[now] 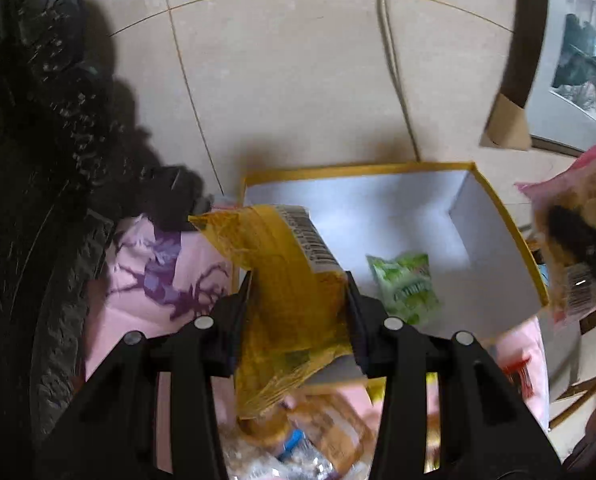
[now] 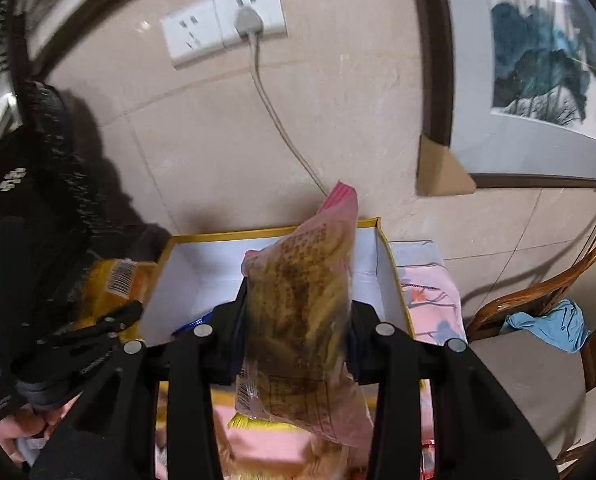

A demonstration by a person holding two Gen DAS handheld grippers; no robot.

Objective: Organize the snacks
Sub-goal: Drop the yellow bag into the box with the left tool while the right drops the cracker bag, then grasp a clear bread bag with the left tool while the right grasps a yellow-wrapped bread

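Observation:
My left gripper (image 1: 298, 284) is shut on a yellow snack packet (image 1: 285, 292) with a barcode, held over the near left edge of a white box with a yellow rim (image 1: 502, 208). A green snack packet (image 1: 408, 288) lies inside the box. My right gripper (image 2: 295, 300) is shut on a pink-edged clear packet of brown biscuits (image 2: 302, 300), held above the box (image 2: 390, 268). The pink packet also shows at the right edge of the left wrist view (image 1: 574, 240). The yellow packet and left gripper show at the left of the right wrist view (image 2: 113, 288).
More snack packets (image 1: 318, 432) lie on a pink patterned cloth (image 1: 157, 272) in front of the box. A black jacket (image 1: 37, 200) hangs at the left. A tiled wall with a socket and cable (image 2: 249, 28) stands behind. A wooden chair (image 2: 538, 300) is to the right.

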